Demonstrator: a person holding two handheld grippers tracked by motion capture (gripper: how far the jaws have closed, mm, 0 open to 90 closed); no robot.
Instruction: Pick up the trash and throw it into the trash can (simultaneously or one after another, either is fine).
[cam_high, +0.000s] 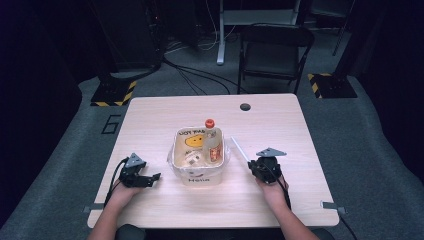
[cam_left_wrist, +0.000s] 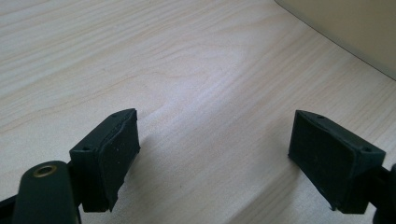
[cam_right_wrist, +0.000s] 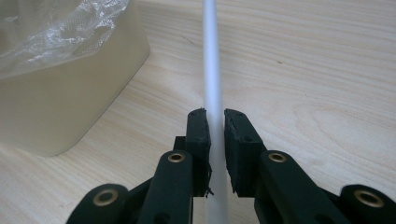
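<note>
A white straw (cam_right_wrist: 212, 70) runs up the middle of the right gripper view, clamped between the two black pads of my right gripper (cam_right_wrist: 215, 122). From above, the straw (cam_high: 239, 148) slants away from that gripper (cam_high: 254, 163) toward the bin. The cream plastic bin (cam_high: 182, 172) stands at the table's centre with a clear liner; inside are a bottle with an orange cap (cam_high: 212, 140), a yellow-printed packet (cam_high: 193, 139) and small wrappers. My left gripper (cam_high: 155, 176) rests left of the bin, its jaws wide apart over bare wood (cam_left_wrist: 215, 140) with nothing between them.
The light wood table (cam_high: 150, 115) has a round cable hole (cam_high: 245, 106) near its far edge. The bin's wall (cam_right_wrist: 56, 107) is close on the left of the right gripper. A folding chair (cam_high: 275, 50) and cables stand on the floor beyond the table.
</note>
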